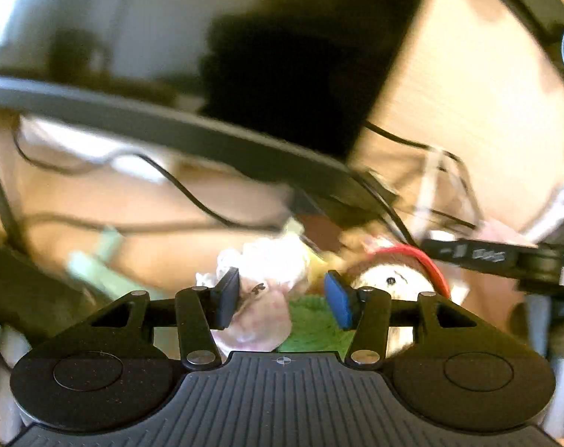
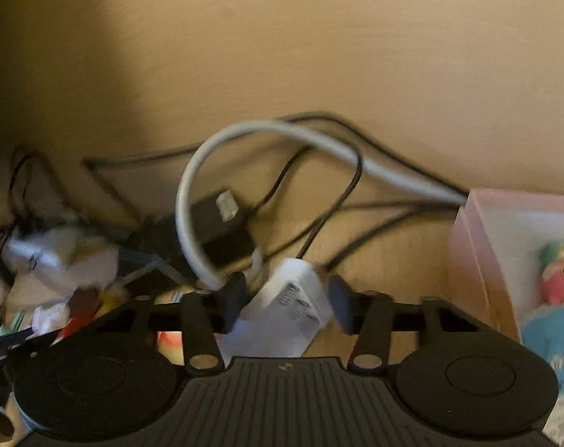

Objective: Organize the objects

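Note:
In the left wrist view my left gripper [image 1: 282, 298] is open over a heap of small soft toys: a pale pink one [image 1: 267, 283] between the fingers, a green knitted piece [image 1: 311, 320] below, and a brown-and-white plush with a red band [image 1: 393, 272] to the right. Nothing is gripped. In the right wrist view my right gripper [image 2: 287, 301] stands around a white power adapter [image 2: 296, 305]; its jaws look close to its sides, but contact is unclear. A thick grey cable [image 2: 207, 171] loops up from it.
A monitor's dark lower edge [image 1: 170, 126] and black cables [image 1: 192, 193] hang above the desk. The other gripper [image 1: 505, 257] reaches in from the right. Black cables and a black box [image 2: 222, 231] lie behind the adapter. A pink box with toys [image 2: 512, 246] stands right; clutter [image 2: 58, 257] lies left.

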Tool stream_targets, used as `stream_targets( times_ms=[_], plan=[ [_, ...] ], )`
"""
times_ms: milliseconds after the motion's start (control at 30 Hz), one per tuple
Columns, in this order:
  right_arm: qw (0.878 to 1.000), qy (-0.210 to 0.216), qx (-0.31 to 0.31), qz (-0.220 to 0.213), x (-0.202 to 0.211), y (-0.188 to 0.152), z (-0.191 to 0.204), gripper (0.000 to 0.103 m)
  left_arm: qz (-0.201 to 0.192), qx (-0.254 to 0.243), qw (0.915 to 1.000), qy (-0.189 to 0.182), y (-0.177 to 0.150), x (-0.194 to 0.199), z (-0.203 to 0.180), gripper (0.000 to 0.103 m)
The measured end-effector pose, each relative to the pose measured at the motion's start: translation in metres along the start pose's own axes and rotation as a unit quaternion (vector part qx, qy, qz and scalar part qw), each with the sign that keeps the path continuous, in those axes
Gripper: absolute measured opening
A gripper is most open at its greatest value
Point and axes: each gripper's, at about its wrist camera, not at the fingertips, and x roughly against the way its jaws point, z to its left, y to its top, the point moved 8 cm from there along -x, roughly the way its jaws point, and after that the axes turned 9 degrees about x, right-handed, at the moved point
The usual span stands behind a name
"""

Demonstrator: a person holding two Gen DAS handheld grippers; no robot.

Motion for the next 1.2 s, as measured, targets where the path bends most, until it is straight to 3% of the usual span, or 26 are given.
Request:
stream_targets(
  times_ms=[100, 200, 267, 367, 400, 500, 600, 700, 800, 967, 1067, 1200],
  plan=[
    [0.999, 0.024, 0.009, 0.036, 0.016, -0.023, 0.006, 0.032, 0.029, -0.012, 0.9991, -0.027, -0.026, 0.019, -0.019, 0.053],
    [0.996, 0.049, 0.027, 0.065, 0.048, -0.047, 0.009, 0.031, 0.028, -0.022, 0.9988, -0.033, -0.04, 0.05, -0.024, 0.053],
    [0.996, 0.059, 0.053, 0.04, 0.077, -0.048, 0.009, 0.032, 0.004, -0.008, 0.9998, -0.019, -0.041, 0.073, -0.021, 0.053],
    [0.996, 0.049, 0.08, -0.01, 0.091, -0.022, 0.012, 0.052, -0.036, -0.026, 0.9977, 0.051, -0.029, 0.092, -0.01, 0.053],
    [0.995, 0.053, 0.078, -0.014, 0.084, -0.009, 0.016, 0.058, -0.044, -0.039, 0.9952, 0.078, -0.023, 0.09, -0.011, 0.053],
    [0.995, 0.089, 0.05, 0.012, 0.043, 0.008, 0.036, 0.059, -0.051, -0.054, 0.9906, 0.115, -0.004, 0.088, -0.001, 0.053],
    [0.996, 0.069, 0.033, 0.044, -0.004, 0.011, 0.049, 0.058, -0.048, -0.069, 0.9858, 0.146, 0.016, 0.067, 0.009, 0.053],
    [0.993, 0.083, -0.011, 0.083, -0.027, 0.012, 0.047, 0.036, -0.036, -0.051, 0.9833, 0.171, 0.032, 0.043, 0.015, 0.053],
    [0.99, 0.094, -0.021, 0.102, -0.022, 0.003, 0.041, 0.036, -0.03, -0.042, 0.9812, 0.186, 0.037, 0.031, 0.017, 0.053],
    [0.988, 0.101, 0.007, 0.113, 0.021, -0.031, 0.03, 0.036, -0.008, -0.043, 0.9792, 0.198, 0.02, 0.01, 0.016, 0.053],
    [0.988, 0.101, 0.033, 0.111, 0.047, -0.046, 0.025, 0.036, -0.038, -0.037, 0.9756, 0.213, 0.013, 0.021, 0.011, 0.048],
    [0.988, 0.097, 0.12, 0.025, 0.09, -0.03, 0.043, 0.037, -0.101, -0.004, 0.9834, 0.151, 0.001, 0.075, 0.0, 0.047]
  ],
)
